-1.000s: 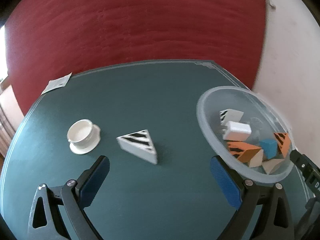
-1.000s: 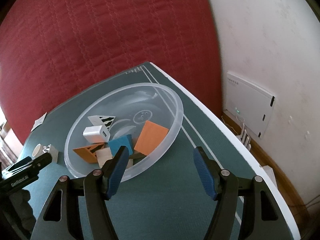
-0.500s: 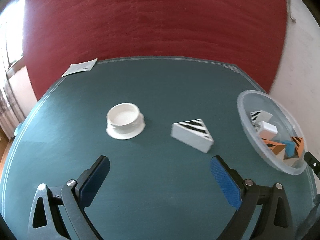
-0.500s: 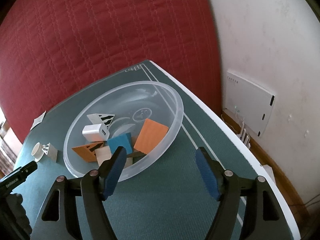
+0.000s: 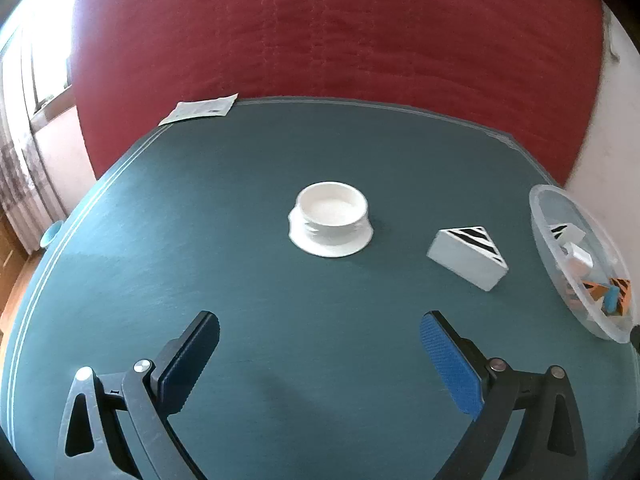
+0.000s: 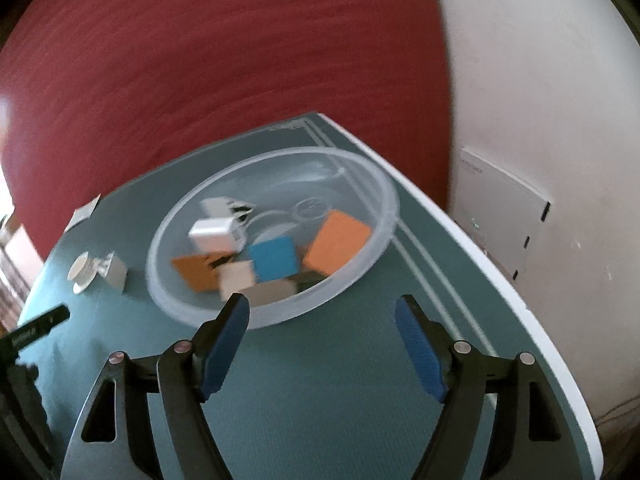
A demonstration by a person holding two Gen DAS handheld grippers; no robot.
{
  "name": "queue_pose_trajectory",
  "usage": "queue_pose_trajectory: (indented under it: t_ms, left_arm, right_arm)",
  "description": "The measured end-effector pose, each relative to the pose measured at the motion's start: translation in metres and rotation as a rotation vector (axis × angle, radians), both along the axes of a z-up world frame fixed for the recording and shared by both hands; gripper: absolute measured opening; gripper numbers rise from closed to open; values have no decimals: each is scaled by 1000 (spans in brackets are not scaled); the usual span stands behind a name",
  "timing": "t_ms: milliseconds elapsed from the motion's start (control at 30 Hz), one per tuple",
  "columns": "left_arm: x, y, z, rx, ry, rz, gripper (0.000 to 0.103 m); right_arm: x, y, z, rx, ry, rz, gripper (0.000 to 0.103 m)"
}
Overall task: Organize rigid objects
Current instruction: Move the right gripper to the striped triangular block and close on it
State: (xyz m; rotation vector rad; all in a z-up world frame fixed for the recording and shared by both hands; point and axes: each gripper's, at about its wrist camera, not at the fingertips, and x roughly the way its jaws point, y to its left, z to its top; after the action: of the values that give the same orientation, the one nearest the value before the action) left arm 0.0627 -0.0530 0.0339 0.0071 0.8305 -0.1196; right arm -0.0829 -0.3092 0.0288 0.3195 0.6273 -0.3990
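Left wrist view
Left gripper (image 5: pixel 320 334): low in the frame, jaws spread wide with nothing between them, held above the green table (image 5: pixel 224 264) and aimed toward frame centre.
White dish (image 5: pixel 331 218): centre of the frame, upright on the cloth, ahead of the open jaws.
Striped wedge (image 5: pixel 467 257): right of centre, lying on the table between the white dish and the clear bowl (image 5: pixel 560 264), apart from both.
Step in hand: likely fetching one of the two loose pieces. Centre the jaws on it before lowering; for the wedge, close on its flat parallel faces rather than across the slanted edges, where it could squirt out.

Right wrist view
Right gripper (image 6: pixel 322 316): bottom of the frame, jaws wide and empty, just short of the clear bowl's near rim, tilted down toward it; the view is blurred.
Clear bowl: mid-frame, holding orange, blue, white and striped blocks.
Advice: keep this gripper clear of the rim so the bowl is not nudged while the other works.
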Motion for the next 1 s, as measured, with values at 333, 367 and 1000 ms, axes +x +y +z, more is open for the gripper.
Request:
queue_pose_trajectory:
  t_ms: [333,367,1000]
  left_arm:
    - [-5,17,1,-12,7,10,102]
    - [-4,19,1,-13,7,13,102]
    - [-2,39,-5,-29,17,123,102]
  right_arm:
    - [17,67,14,-18,-8,199,77]
    - [21,72,16,-16,-11,212,77]
    - [116,145,9,44,71,444,77]
